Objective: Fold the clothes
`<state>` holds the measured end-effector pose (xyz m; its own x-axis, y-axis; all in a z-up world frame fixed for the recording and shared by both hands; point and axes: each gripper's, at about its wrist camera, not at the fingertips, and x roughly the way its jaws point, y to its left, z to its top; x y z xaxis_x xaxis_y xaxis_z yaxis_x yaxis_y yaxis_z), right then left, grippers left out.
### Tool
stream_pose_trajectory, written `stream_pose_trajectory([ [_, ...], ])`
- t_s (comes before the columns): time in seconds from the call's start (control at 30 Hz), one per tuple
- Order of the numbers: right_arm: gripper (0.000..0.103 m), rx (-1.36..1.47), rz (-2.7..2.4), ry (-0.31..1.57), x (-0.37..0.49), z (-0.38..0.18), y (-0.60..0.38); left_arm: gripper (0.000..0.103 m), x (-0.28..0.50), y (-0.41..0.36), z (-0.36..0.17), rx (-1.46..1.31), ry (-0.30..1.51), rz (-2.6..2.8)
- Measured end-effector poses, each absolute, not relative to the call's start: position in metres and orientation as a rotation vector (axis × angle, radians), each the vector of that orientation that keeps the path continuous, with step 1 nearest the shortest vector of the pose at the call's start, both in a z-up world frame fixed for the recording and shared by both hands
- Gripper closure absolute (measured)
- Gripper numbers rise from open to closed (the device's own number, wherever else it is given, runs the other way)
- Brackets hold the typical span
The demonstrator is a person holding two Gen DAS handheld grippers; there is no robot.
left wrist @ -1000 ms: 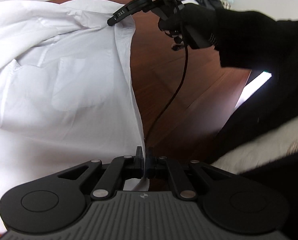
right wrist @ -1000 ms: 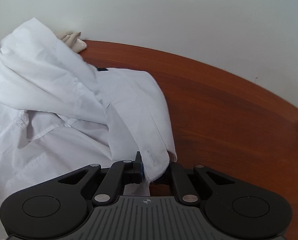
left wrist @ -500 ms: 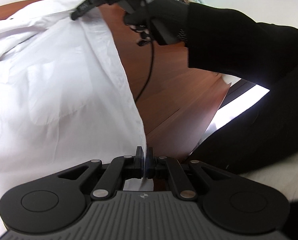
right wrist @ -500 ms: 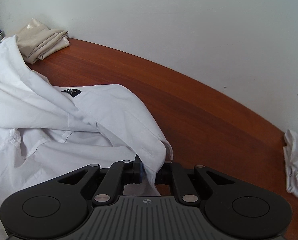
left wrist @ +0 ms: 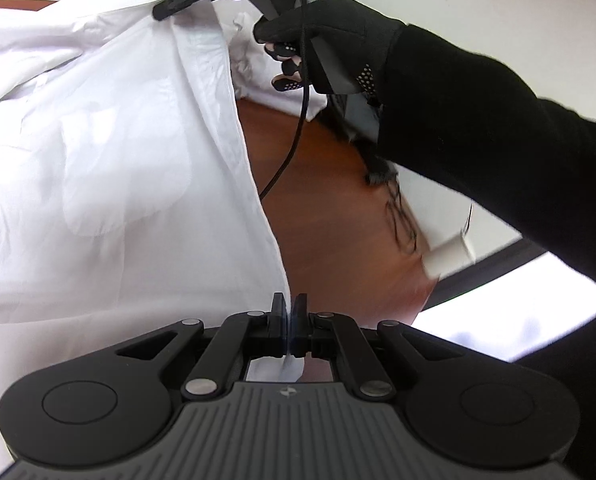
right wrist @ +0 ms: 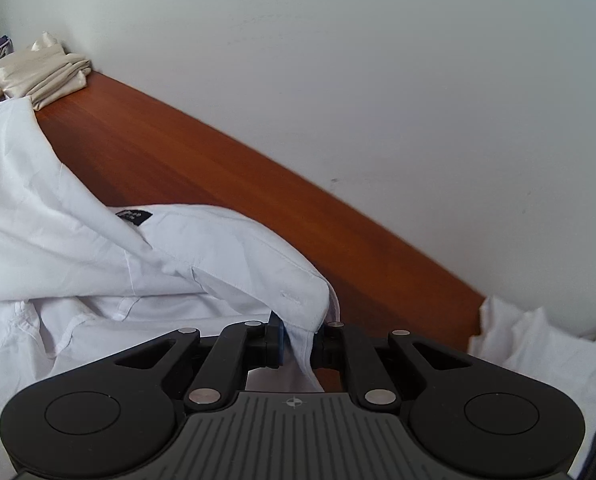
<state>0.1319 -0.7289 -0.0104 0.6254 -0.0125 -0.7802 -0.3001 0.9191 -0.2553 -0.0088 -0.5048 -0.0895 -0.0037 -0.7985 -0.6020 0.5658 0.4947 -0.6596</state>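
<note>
Holding the white shirt [left wrist: 110, 168] up off the tabletop [left wrist: 337, 216] by its front edge, you have both tools clamped on cloth. At far left in the right wrist view, a folded beige garment [right wrist: 46, 76] sits against the wall, well apart from your work. The shirt's body drapes across the left side of both views, with a chest pocket [left wrist: 126, 176] showing through the thin fabric and the dark neck label [right wrist: 134, 216] near the collar. Your left tool [left wrist: 289, 316] is pinched tight on the lower part of the placket; only a sliver of white shows between its fingers. Your right tool [right wrist: 298, 336] is closed on a thicker bundle, the collar end with its buttonhole, so its fingers stand slightly apart around the layers. To the right lies bare tabletop, then a crumpled white garment [right wrist: 537, 344] at the far right end.

Expect this shirt to be light, limp and a little slick: it will sag wherever you don't support it, and a single layer could slip from a pinch. The stitched placket and collar are likely the firmest places to grip. Keep the edge taut between your two tools while you lay it flat, or the body will bunch under itself.
</note>
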Motion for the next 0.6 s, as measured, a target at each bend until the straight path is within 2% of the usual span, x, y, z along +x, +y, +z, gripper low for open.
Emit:
stream_pose_trajectory([
  [0.47,0.091,-0.462,0.134,0.860,0.223,0.016,-0.823,0.099,0.062,-0.616,-0.055,-0.272,1.100,-1.073],
  [0.6,0.089,-0.463,0.124,0.858,0.242,0.013,-0.844,0.098,0.078,-0.668,-0.074,-0.259,1.102,-1.082],
])
